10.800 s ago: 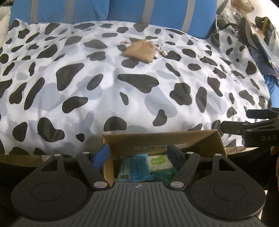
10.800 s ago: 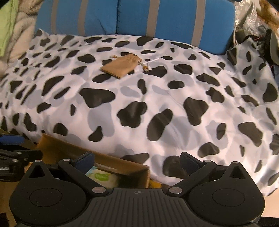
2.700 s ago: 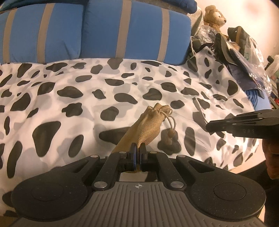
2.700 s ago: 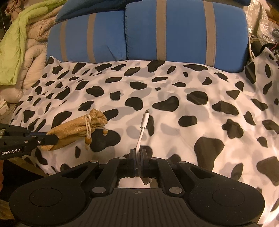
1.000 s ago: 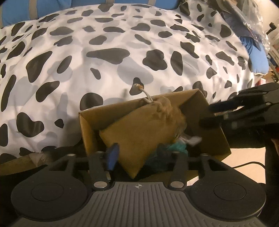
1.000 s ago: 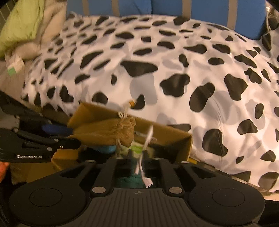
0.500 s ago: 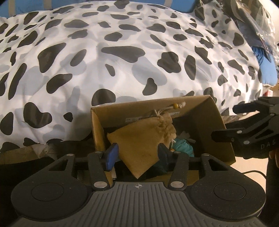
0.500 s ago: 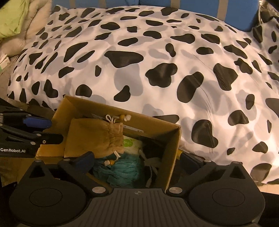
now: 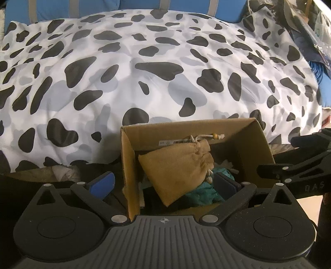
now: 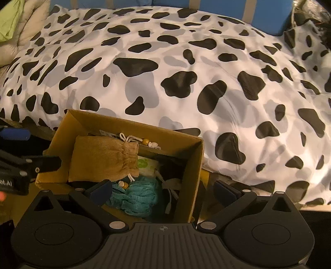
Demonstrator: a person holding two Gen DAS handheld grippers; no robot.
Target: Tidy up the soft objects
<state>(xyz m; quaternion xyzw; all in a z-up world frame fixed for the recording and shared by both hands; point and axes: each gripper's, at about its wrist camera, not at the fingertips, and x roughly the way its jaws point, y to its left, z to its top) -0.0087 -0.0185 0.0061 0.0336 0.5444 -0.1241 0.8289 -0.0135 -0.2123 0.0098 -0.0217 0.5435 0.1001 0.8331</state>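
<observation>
A cow-print duvet (image 9: 144, 68) in white, grey and black covers the bed behind the work area. Blue cushions (image 9: 82, 8) with tan stripes line its far edge. A green-and-beige quilt (image 10: 14, 22) is bunched at the upper left of the right wrist view.

An open cardboard box (image 9: 256, 144) stands just beside the near edge of the bed. Its left wall (image 9: 129, 175) rises between the fingers of the left gripper (image 9: 163, 184), with one blue pad outside the box and the other inside. Its right wall (image 10: 190, 175) stands likewise between the fingers of the right gripper (image 10: 163, 190).

The left gripper's jaws are opening and grasp nothing; the pouch lies between them, apart from both pads. The right gripper is spread wide and released.

The tan drawstring pouch (image 9: 178, 165) lies inside the box, propped against the left wall and tilted. Its neck is gathered, and its white cords with wooden beads (image 10: 145, 141) rest on the far wall. Beneath it lie a teal mesh sponge (image 10: 138, 196), a white pack with a green print (image 10: 146, 163) and a white adapter cable (image 10: 168, 198).
</observation>
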